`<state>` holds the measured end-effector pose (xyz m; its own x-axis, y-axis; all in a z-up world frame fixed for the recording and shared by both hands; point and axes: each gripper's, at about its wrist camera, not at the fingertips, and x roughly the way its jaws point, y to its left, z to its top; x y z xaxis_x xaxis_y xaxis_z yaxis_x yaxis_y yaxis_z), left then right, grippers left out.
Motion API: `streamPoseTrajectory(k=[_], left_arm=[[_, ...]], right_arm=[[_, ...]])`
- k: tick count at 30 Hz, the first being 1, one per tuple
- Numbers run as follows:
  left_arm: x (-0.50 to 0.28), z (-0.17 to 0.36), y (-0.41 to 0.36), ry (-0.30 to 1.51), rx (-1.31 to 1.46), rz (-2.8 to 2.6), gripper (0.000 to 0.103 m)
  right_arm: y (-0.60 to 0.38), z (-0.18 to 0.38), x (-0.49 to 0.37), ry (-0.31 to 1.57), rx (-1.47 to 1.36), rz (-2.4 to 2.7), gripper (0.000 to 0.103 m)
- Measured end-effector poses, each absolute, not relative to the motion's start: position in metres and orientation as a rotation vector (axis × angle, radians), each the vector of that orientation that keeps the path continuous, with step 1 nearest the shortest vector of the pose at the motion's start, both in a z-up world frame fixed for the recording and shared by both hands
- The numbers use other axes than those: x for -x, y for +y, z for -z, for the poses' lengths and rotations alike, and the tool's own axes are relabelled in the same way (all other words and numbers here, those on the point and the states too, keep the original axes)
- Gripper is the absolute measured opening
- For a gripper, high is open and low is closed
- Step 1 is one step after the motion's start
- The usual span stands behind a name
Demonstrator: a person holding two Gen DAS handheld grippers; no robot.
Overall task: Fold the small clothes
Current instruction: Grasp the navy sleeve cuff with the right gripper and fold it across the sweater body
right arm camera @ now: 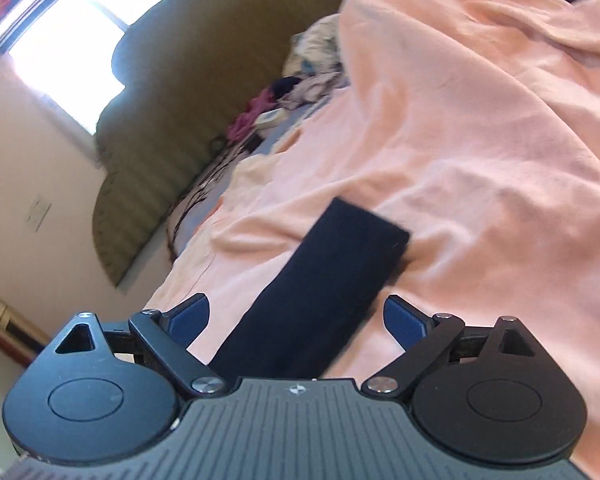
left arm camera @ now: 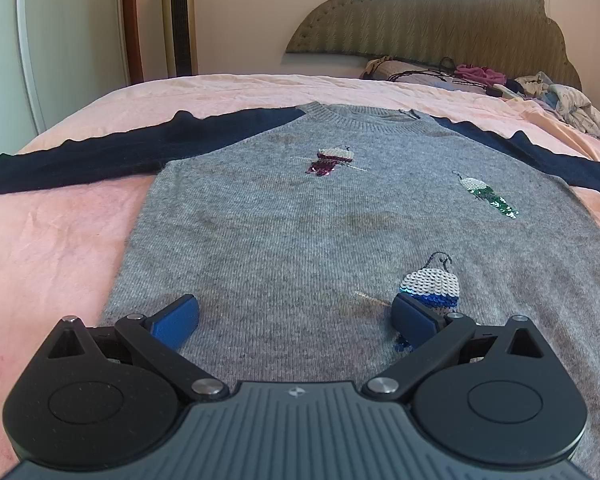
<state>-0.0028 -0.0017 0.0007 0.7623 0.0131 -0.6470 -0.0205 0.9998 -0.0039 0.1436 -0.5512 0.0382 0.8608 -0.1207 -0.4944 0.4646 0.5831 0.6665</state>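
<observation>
Left wrist: grey sweater (left arm camera: 300, 216) lies flat, front up, on the pink bed (left arm camera: 40, 240); left tongs (left arm camera: 296, 316) wide over its hem. Right tongs (right arm camera: 296, 320) wide, empty, straddling the navy sleeve (right arm camera: 320, 292), probably lining up the first fold.

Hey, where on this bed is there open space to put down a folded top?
Bare pink sheet lies left of the grey sweater, below its dark left sleeve. A narrower strip runs between the collar and the headboard. The far right corner is crowded with a clothes pile.
</observation>
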Motion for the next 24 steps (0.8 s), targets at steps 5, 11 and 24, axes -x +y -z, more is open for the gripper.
streamPoseTrajectory(k=[5,11,24], left_arm=[[0.002,-0.001,-0.001,0.704,0.014,-0.016,0.103],[0.002,-0.001,-0.001,0.701,0.023,-0.012,0.103],[0.003,-0.001,0.005,0.69,0.049,0.002,0.103]], right_arm=[[-0.579,-0.002,-0.169,0.404,-0.975,0.381,0.084],[-0.572,0.001,-0.188,0.441,-0.86,0.398,0.013],[-0.276,-0.093,-0.21,0.443,-0.741,-0.422,0.014]])
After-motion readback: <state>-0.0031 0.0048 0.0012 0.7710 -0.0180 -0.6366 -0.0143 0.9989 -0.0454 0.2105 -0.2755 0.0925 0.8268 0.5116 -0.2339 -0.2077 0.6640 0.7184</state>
